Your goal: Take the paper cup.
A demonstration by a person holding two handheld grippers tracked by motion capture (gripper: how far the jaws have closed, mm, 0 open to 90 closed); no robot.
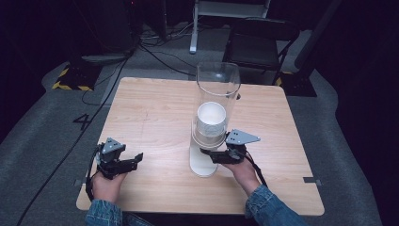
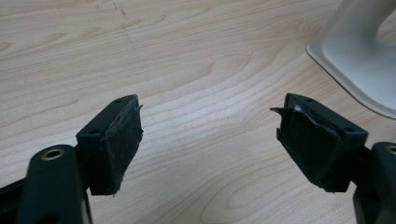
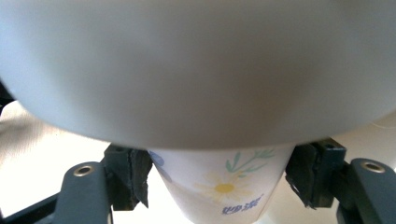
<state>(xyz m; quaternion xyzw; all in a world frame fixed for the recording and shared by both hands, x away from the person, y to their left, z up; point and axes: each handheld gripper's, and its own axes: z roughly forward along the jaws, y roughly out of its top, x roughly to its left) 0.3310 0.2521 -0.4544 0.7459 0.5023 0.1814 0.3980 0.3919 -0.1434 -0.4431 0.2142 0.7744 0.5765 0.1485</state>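
Dark walls and a grey carpet surround your wooden desk (image 1: 155, 117), and cables run over the floor behind it. Near the middle of the desk stands a cup dispenser: a clear tube (image 1: 218, 84) that rises from a white base (image 1: 201, 164). Inside the tube you see a stack of white paper cups (image 1: 211, 123), with the open mouth of the top one turned up.

Your right tool (image 1: 210, 154) reaches in from the right, at the low end of the tube, just above the base. In the right gripper view its two pads stand on both sides of the lowest cup (image 3: 219, 186), which carries a printed daisy and blue letters. The pads touch the cup wall left and right, so this tool is pinching the cup.

Your left tool (image 1: 136, 159) rests near the front left corner of the desk, well apart from the dispenser. In the left gripper view its pads are spread wide, with bare wood between them, and the corner of the white base (image 2: 359, 60) lies further off.
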